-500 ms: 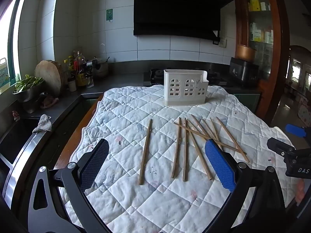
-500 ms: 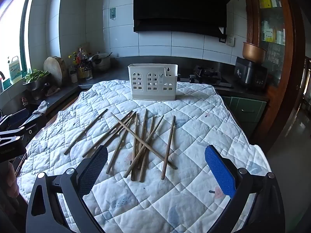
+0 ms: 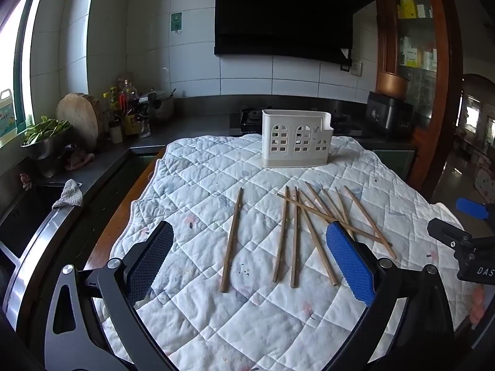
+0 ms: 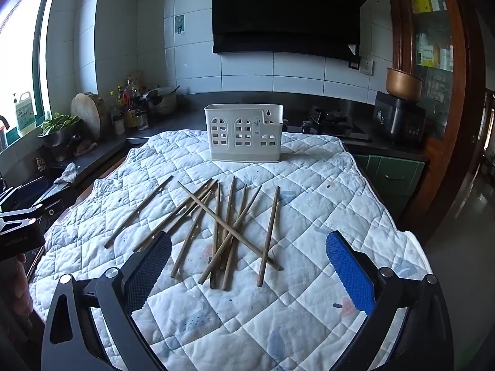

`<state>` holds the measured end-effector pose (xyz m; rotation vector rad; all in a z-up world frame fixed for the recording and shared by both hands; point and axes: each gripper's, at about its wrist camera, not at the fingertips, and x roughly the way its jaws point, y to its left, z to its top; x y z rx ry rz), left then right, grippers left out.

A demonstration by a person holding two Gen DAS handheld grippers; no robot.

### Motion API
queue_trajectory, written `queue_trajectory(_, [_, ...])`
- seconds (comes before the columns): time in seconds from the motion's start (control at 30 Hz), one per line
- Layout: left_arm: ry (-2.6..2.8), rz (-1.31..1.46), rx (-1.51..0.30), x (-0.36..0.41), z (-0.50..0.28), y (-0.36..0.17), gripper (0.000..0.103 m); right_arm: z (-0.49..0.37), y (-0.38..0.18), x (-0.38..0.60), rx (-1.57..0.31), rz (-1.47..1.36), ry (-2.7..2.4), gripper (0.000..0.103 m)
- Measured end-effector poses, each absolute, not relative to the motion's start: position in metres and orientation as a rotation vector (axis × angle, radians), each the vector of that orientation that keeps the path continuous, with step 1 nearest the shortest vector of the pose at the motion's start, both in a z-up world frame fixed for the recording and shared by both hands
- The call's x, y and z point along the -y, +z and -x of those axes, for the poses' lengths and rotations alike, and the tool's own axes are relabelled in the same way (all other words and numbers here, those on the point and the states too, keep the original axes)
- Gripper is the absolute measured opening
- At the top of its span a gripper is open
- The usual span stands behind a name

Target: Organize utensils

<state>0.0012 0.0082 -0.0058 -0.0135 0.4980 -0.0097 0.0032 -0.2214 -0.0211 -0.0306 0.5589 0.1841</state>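
Wooden chopsticks (image 4: 229, 228) lie loose on the quilt (image 4: 309, 185) below both grippers' level, wide-spread, empty fingers (image 3: 349, 259).

The slim brown chopsticks (image 4: 227, 228) look like matt wood or bamboo, lying on a white quilted cloth cover (image 4: 309, 204) whose soft stitched surface is faintly stained. The cream perforated utensil holder (image 3: 296, 137) is smooth plastic with a dull sheen. The left tongs (image 3: 249, 262) and right tongs (image 4: 249, 266) have matt black plastic arms, each with finely textured pads, one blue (image 4: 351, 275).
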Motion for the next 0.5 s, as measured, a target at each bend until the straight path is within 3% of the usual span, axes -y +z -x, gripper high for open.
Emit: queue_trajectory(0.5, [0.0,0.026,-0.5,-0.0038,-0.0021,-0.0001,0.098,-0.0047,-0.023,0.2239,-0.557,0.023,0.193,0.097])
